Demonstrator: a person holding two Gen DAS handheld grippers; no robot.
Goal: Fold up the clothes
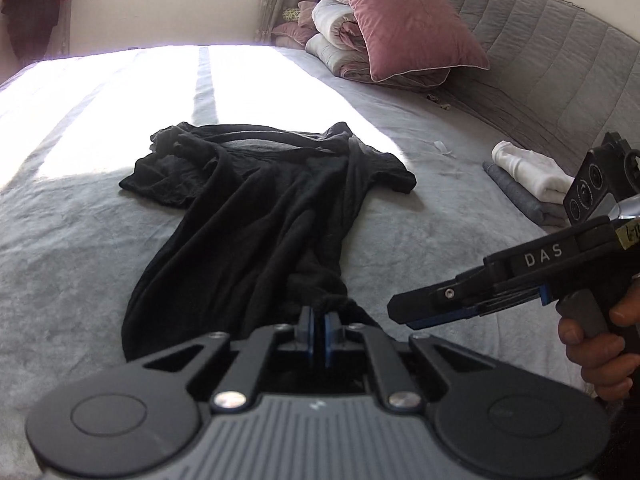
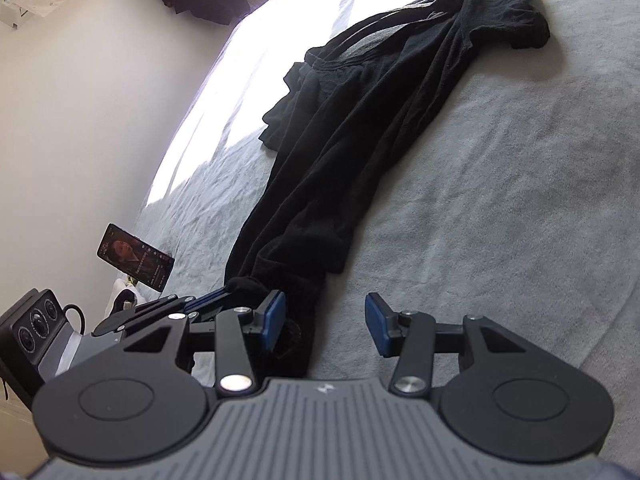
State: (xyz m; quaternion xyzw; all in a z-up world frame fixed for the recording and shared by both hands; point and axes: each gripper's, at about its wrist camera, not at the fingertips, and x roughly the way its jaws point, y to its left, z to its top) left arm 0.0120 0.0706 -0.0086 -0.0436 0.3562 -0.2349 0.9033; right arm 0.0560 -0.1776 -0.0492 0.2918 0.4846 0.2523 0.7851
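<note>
Black garment [image 1: 256, 208] hem pinched in left gripper [image 1: 319, 322]; right gripper [image 2: 326, 326] jaws apart, hem beside.

A pink pillow [image 1: 394, 20] leans on rolled quilts [image 1: 340, 36]; a phone [image 2: 135, 256] stands bedside.

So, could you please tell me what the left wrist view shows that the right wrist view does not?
Only the left wrist view: a pink pillow, rolled quilt, grey headboard and folded clothes. Only the right wrist view: a lit phone and a white wall. Both: the black garment on the grey bed, the left hand-held gripper shut on its hem, the right hand-held gripper open.
</note>
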